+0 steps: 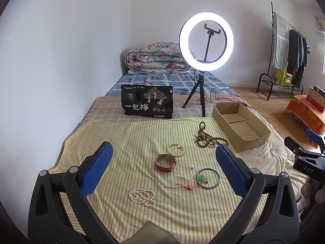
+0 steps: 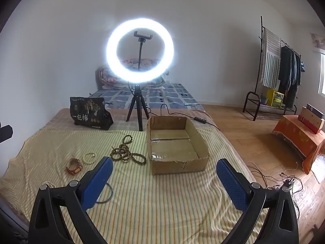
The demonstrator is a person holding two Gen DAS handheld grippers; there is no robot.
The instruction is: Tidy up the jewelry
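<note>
Jewelry lies on a yellow striped cloth [image 1: 126,142]: a brown bead necklace [image 1: 207,137], a pale bead bracelet [image 1: 175,148], a red-brown watch [image 1: 165,162], a metal bangle [image 1: 208,178] with a green pendant on red cord [image 1: 200,178], and a pearl necklace [image 1: 142,197]. An empty cardboard box [image 1: 240,125] stands at the right. My left gripper [image 1: 164,162] is open above the watch and bangle. My right gripper [image 2: 164,174] is open, empty, in front of the box [image 2: 176,144]. The bead necklace [image 2: 126,152], bracelet [image 2: 89,157] and watch [image 2: 74,166] lie to its left.
A lit ring light on a tripod [image 1: 205,40] and a black snack bag [image 1: 147,102] stand behind the cloth. A folded quilt [image 1: 156,58] lies at the bed's head. A clothes rack [image 2: 282,69] and an orange-covered stand [image 2: 300,136] are on the wooden floor at right.
</note>
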